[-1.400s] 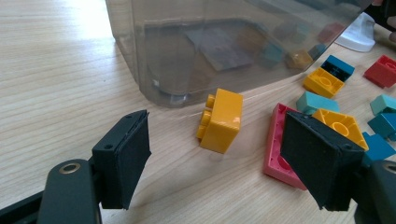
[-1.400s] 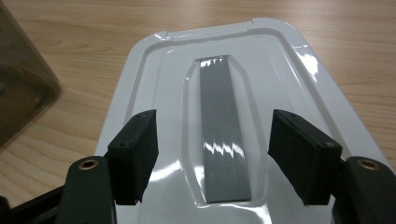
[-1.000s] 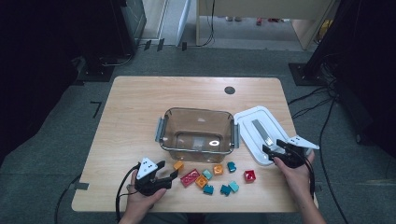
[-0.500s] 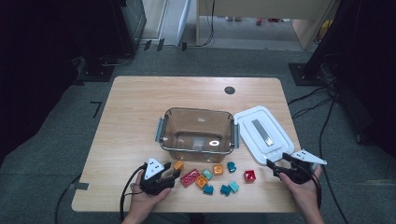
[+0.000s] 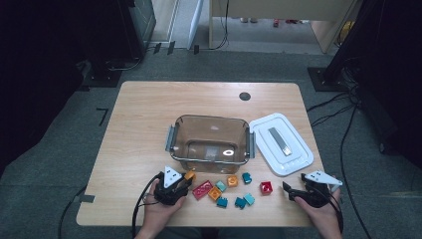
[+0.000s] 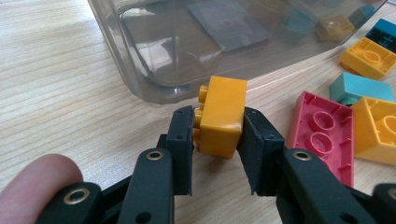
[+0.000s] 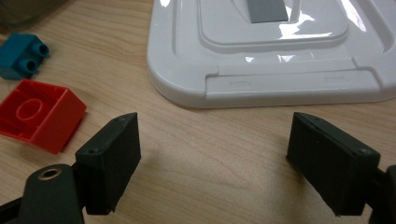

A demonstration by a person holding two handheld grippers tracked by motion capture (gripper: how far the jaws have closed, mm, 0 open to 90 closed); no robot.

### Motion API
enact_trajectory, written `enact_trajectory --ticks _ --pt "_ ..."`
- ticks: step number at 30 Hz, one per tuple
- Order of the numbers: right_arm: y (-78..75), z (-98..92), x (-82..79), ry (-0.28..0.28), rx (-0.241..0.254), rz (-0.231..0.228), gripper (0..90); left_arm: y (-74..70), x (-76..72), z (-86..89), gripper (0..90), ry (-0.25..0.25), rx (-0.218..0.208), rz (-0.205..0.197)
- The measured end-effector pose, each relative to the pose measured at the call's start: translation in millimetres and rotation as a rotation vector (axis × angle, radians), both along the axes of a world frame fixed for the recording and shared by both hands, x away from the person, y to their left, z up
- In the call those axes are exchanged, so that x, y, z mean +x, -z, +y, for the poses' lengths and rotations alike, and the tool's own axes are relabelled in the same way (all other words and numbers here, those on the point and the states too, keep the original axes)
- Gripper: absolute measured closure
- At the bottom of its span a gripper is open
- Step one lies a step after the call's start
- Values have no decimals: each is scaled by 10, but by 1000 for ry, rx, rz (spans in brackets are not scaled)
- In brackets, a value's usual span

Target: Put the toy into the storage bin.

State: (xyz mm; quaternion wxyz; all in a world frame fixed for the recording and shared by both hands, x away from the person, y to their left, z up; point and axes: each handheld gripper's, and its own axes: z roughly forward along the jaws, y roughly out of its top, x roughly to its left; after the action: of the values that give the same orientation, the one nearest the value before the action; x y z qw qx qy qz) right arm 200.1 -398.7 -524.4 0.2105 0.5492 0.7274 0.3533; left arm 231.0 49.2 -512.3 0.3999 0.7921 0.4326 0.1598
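Observation:
Near the table's front edge my left gripper (image 5: 184, 182) is shut on an orange brick (image 5: 189, 176); its jaws have just been closing. In the left gripper view both pads press the sides of the orange brick (image 6: 223, 116), which lies on its side on the wood next to the clear container (image 6: 154, 70). My right gripper (image 5: 289, 191) rests low at the front right, open, its jaws having just opened further. Nothing lies between its pads (image 7: 112, 154). A red brick (image 7: 39, 114) sits to their left, the white lid (image 7: 289, 84) just beyond them.
The clear container (image 5: 209, 119) stands mid-table with the white lid (image 5: 281, 144) to its right. Several loose bricks lie in front of it: a pink one (image 5: 202, 189), orange, teal and a red one (image 5: 265, 187). A dark round hole (image 5: 244, 96) marks the far side.
My right hand has drawn back from the white lid toward the table's front right edge, its jaws wider. My left jaws have closed onto the orange brick.

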Motion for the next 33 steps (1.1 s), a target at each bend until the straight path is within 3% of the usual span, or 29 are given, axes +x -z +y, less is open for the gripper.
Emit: enact_trajectory --ticks 2,3,11,17,22,27,33 --pt "0 15 -3 1 -15 1 171 -1 -1 6 684 10 -7 2" --pt "5 54 -5 0 -56 -1 165 -4 -3 12 688 21 -18 4" --pt "7 62 -4 4 -56 -1 160 -82 -68 59 691 50 -42 -12" --pt "7 62 -3 5 -56 -1 159 -269 -214 77 692 72 -30 -68" --pt "7 63 -3 6 -56 -1 159 -422 -307 53 692 115 -36 -82" --pt "7 64 -1 8 -56 -1 159 -535 -350 58 692 136 -73 -82" --pt "7 65 0 11 -56 -1 158 -808 -366 95 692 161 -132 -104"
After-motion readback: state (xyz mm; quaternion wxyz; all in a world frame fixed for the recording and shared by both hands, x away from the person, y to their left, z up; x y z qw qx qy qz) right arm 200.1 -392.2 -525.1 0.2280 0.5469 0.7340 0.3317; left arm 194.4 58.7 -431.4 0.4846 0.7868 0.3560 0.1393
